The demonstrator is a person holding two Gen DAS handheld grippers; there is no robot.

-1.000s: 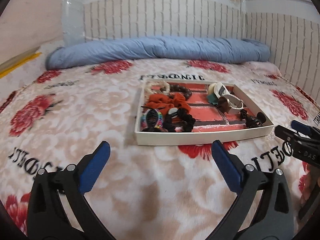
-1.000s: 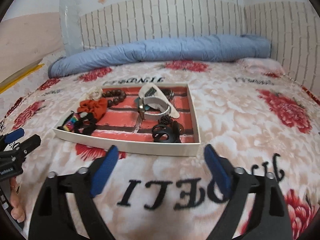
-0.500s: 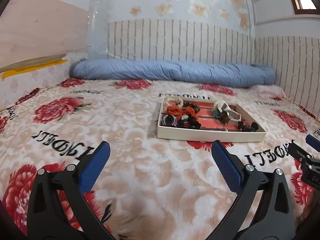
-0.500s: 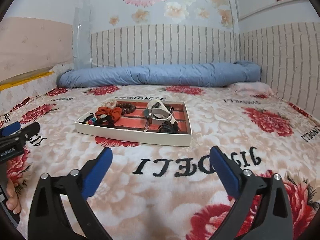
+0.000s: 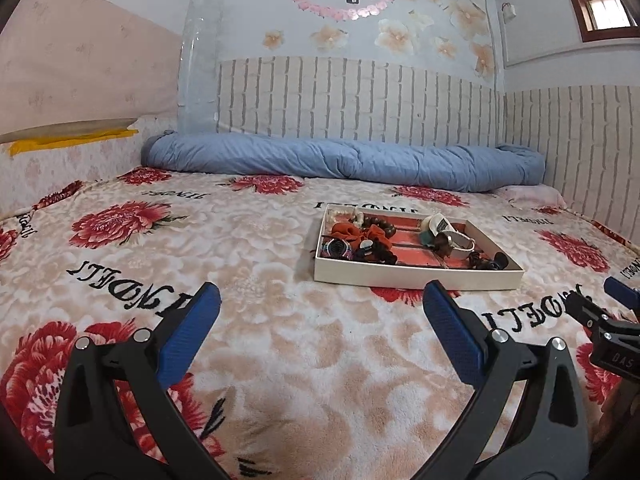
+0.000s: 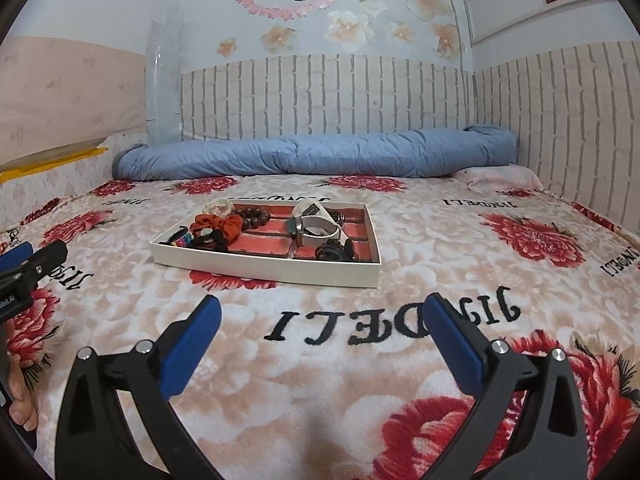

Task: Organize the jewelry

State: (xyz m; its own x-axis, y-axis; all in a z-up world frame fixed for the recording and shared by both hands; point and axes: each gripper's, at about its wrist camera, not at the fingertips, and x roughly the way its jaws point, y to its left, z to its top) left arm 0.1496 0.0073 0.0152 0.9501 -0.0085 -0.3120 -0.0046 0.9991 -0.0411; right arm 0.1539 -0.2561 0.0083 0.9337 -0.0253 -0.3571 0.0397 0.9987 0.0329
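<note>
On the bed's floral blanket (image 6: 320,360) sits the jewelry tray (image 6: 280,270). Both your left hand-held gripper (image 5: 320,300) and right hand-held gripper (image 6: 320,312) gape wide, empty, the right's jaws having just been opening. The orange scrunchie (image 6: 218,224) looks soft and light; pinch its bunched fabric.

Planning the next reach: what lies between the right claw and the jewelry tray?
Only bare floral blanket with black lettering separates the right claw from the jewelry tray; nothing else lies there, as the right wrist view shows.
</note>
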